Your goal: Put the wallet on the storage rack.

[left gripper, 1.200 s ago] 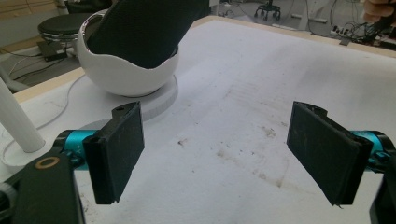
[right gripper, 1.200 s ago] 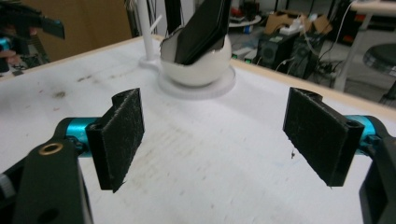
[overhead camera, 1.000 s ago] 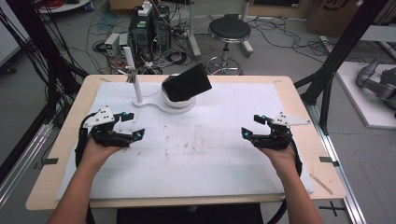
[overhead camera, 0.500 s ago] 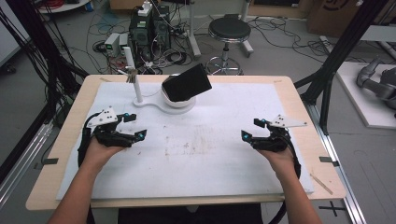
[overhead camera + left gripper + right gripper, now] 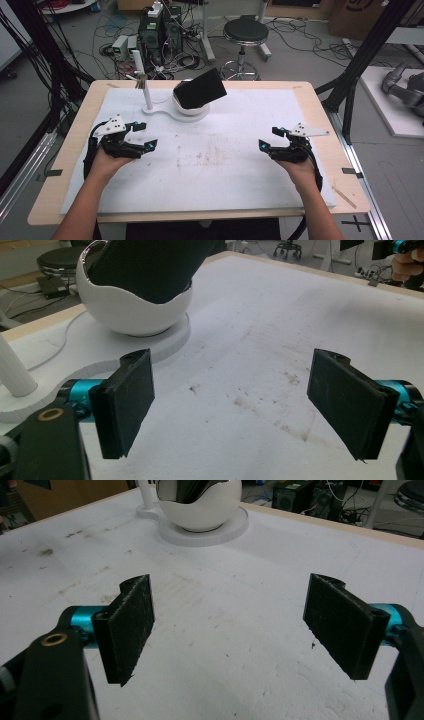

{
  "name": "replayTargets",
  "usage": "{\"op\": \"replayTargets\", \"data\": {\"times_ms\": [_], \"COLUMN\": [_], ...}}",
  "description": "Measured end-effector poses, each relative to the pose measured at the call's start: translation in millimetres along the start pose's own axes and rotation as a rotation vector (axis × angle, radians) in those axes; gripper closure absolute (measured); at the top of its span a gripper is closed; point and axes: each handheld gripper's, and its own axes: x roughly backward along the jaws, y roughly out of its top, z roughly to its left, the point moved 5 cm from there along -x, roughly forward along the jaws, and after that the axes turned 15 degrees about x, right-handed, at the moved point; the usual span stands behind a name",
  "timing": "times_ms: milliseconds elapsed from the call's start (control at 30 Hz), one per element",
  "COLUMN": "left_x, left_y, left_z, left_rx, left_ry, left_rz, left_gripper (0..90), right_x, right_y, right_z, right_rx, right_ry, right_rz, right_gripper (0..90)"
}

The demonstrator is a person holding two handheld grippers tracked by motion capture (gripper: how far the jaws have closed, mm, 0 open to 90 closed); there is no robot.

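White bowl (image 5: 192, 107) holds tilted black box (image 5: 200, 88); both tools empty.

Even, bright overhead light washes the white table mat (image 5: 240, 170), shadows stay soft and faint beneath things, a small glare glints on the white bowl (image 5: 210, 510), and both gripper views go soft toward their far edges.

Grey floor (image 5: 310, 55) strewn with cables (image 5: 107, 50); round black stool (image 5: 245, 31), computer towers (image 5: 159, 30), black frame posts (image 5: 361, 65), cardboard box (image 5: 357, 15) behind table (image 5: 310, 95).
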Motion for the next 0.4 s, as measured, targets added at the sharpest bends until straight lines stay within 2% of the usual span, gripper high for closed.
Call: {"op": "replayTargets", "data": {"times_ms": [400], "left_x": [-0.4], "left_y": [-0.5], "left_z": [0.4], "left_rx": [0.009], "left_ry": [-0.004], "left_rz": [0.005], "left_gripper": [19.0], "right_x": [0.5], "right_y": [0.0], "right_z": [-1.7], "right_rx": [0.000], "right_ry": [-0.005], "right_rz": [-0.006], "right_gripper": [20.8]}}
